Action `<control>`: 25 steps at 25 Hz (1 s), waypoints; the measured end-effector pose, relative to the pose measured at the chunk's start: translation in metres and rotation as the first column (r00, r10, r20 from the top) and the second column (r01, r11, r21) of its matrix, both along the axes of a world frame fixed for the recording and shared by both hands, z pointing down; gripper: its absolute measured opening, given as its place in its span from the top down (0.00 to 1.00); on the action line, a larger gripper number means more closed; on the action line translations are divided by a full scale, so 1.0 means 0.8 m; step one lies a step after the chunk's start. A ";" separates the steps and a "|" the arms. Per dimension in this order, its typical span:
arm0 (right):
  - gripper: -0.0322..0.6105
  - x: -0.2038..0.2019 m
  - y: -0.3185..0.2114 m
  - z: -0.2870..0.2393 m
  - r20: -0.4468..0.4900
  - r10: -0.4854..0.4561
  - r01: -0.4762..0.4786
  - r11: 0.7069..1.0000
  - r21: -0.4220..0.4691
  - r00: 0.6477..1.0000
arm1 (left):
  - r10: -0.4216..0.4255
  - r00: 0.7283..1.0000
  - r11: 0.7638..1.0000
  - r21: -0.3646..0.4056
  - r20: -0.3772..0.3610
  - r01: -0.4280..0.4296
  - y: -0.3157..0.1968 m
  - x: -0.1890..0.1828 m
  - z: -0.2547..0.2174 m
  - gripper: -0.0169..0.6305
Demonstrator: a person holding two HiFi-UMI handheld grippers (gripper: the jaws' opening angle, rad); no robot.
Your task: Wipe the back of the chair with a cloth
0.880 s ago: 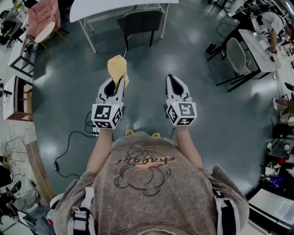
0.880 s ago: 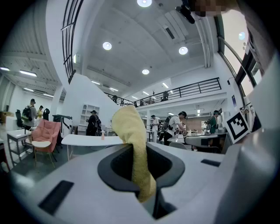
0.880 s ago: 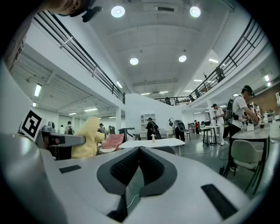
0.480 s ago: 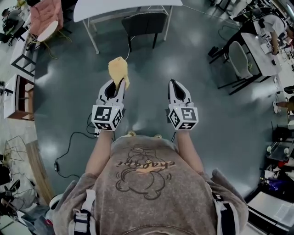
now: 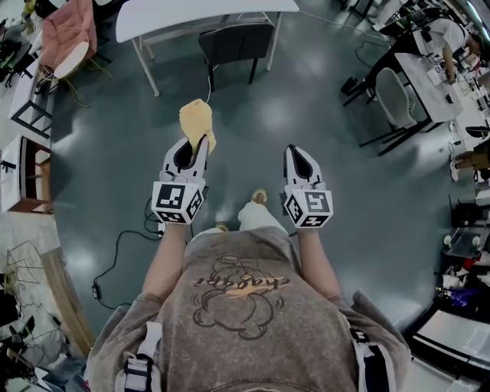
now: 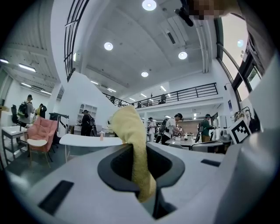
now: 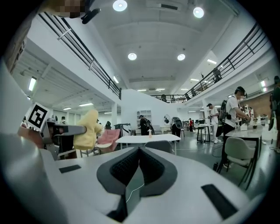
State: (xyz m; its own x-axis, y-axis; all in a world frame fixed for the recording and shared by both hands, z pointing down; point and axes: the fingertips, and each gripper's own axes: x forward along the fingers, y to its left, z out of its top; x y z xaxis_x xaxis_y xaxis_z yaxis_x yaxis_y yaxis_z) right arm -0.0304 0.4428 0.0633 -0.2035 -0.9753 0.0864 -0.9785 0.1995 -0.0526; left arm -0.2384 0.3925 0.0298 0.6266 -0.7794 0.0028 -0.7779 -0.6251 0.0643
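Observation:
My left gripper is shut on a yellow cloth, which sticks up out of the jaws and folds over their tips; the cloth fills the middle of the left gripper view. My right gripper is shut with nothing in it, level with the left and a hand's width to its right. A dark chair stands ahead, tucked at a white table; in the right gripper view the chair shows just over the jaws. Both grippers are well short of it.
A pink armchair stands far left. A pale chair and desks with people stand at the right. A black cable trails on the grey floor to my left. My foot shows between the grippers.
I have stepped forward: a leg and foot now show between the grippers, and the chair and table sit slightly nearer. Both grippers keep their hold and spacing.

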 end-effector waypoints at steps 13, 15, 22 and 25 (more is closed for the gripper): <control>0.91 0.031 -0.109 0.016 0.005 0.045 -0.045 0.999 0.000 0.999 | 0.007 1.000 1.000 0.005 0.027 -0.007 -0.098 0.020 0.013 0.88; 0.91 0.035 -0.138 0.017 0.013 0.037 -0.037 0.999 -0.003 0.999 | -0.005 1.000 1.000 0.001 0.025 0.005 -0.128 0.024 0.013 0.88; 0.91 0.065 -0.256 0.000 0.009 -0.009 0.009 1.000 -0.014 1.000 | -0.007 1.000 1.000 -0.003 0.030 0.007 -0.237 0.076 -0.002 0.88; 0.91 0.084 -0.306 -0.004 0.005 -0.034 0.034 0.999 -0.021 0.999 | -0.028 0.999 1.000 -0.004 0.025 0.028 -0.287 0.100 -0.006 0.88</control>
State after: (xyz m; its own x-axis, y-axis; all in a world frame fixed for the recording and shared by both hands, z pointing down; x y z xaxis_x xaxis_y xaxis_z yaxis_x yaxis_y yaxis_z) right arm 0.0368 0.1982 0.0598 -0.2370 -0.9657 0.1062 -0.9709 0.2314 -0.0620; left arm -0.1586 0.1627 0.0248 0.6041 -0.7966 0.0217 -0.7965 -0.6028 0.0479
